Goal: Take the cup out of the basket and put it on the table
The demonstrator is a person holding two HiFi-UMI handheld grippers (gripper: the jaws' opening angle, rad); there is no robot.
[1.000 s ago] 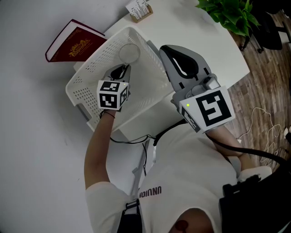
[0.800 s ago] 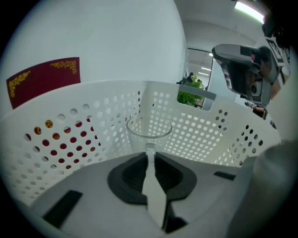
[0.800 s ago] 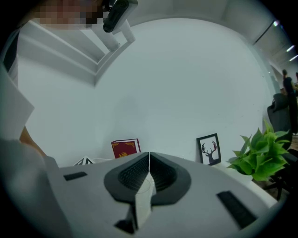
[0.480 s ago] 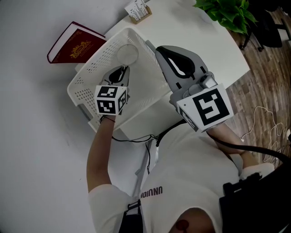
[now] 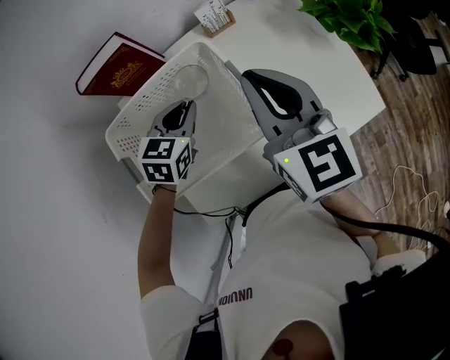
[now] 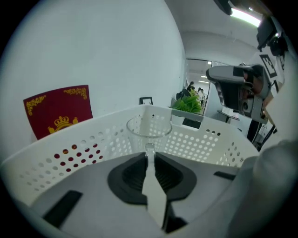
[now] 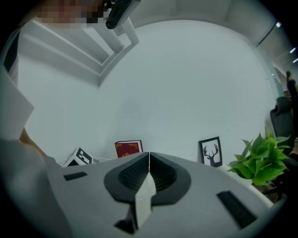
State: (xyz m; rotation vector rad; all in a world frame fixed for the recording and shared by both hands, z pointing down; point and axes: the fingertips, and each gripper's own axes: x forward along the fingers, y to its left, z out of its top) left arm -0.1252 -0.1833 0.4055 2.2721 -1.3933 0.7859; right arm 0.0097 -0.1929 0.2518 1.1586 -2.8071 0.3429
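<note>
A clear glass cup (image 5: 191,80) (image 6: 149,132) is in the white perforated basket (image 5: 126,128) (image 6: 70,153) on the white table. My left gripper (image 5: 184,105) (image 6: 149,149) reaches into the basket and is shut on the cup's near wall; in the left gripper view the cup's rim shows about level with the basket's far rim. My right gripper (image 5: 252,76) (image 7: 149,155) hovers over the basket's right side, shut with nothing between its jaws.
A dark red book (image 5: 119,63) (image 6: 58,114) (image 7: 129,148) lies just beyond the basket on the left. A small framed deer picture (image 7: 210,151) and a green plant (image 5: 351,21) (image 7: 260,160) stand at the table's far right. Wooden floor (image 5: 408,140) lies past the table's right edge.
My left gripper has drawn back a little to the left, and the cup has shifted left with it. The right gripper has barely moved.
</note>
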